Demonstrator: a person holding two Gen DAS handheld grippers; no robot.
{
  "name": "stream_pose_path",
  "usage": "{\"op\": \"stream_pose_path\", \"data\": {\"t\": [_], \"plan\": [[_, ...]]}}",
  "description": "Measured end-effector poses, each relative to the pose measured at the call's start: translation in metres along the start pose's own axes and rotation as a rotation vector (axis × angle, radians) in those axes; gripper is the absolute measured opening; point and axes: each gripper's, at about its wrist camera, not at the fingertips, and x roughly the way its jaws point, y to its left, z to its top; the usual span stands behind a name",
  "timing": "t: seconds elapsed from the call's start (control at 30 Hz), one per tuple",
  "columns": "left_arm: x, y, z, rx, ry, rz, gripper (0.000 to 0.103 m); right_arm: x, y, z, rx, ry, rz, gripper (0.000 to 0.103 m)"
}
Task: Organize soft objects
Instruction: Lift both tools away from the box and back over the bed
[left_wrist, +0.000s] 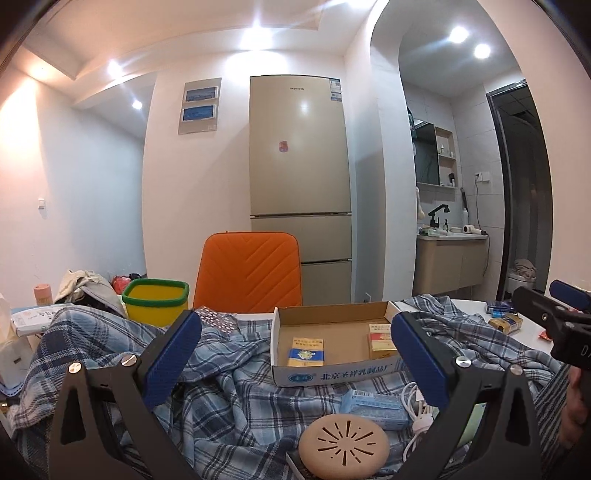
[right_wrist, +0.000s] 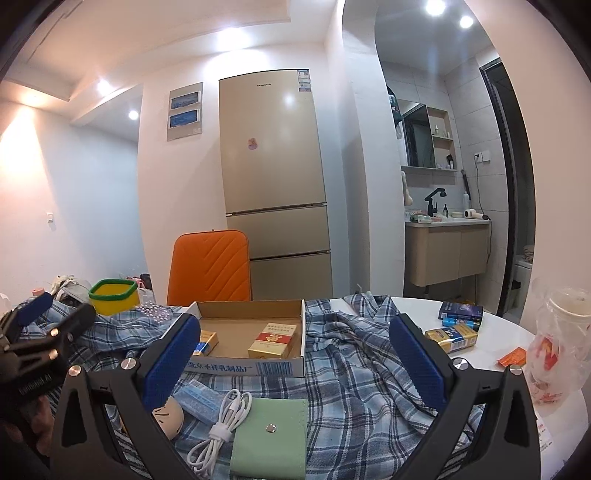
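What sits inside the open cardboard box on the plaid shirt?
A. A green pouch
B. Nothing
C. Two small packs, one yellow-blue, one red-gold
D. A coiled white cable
C: the cardboard box holds a yellow-blue pack and a red-gold pack; cable and pouch lie outside it.

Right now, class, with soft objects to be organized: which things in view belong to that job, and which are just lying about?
Belongs to the job:
- plaid shirt, spread rumpled over the table
- green pouch, lying on the shirt

Just lying about:
- cardboard tray holding cigarette packs
- white cable
- round beige vented disc
- yellow bin
- orange chair
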Motion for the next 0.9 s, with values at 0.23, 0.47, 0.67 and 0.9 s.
{"op": "stream_pose_path", "data": {"t": [0.23,0.47,0.67,0.9], "plan": [[0.007,0.0048,-0.0039,-0.033,0.037,-0.006,0.102,0.0023,-0.0009,-0.0016,0.006,0.015,-0.01,0.103],[0.0096,0.0007,-0.0053,-0.004,0.052,-0.006,0.102,0.0033,-0.0011,-0.0017,0.008,0.022,-0.011,0.103],[0.0073,-0.0008,-0.0046,0.002,0.042,-0.01,0.102,0.0033,-0.0008,-0.0019,0.009,0.024,-0.011,0.103],[0.0111,-0.0012,-0.0048,-0.001,0.058,-0.004,0.102,0.006,-0.0001,-0.0039,-0.001,0.033,-0.014,0.103]]}}
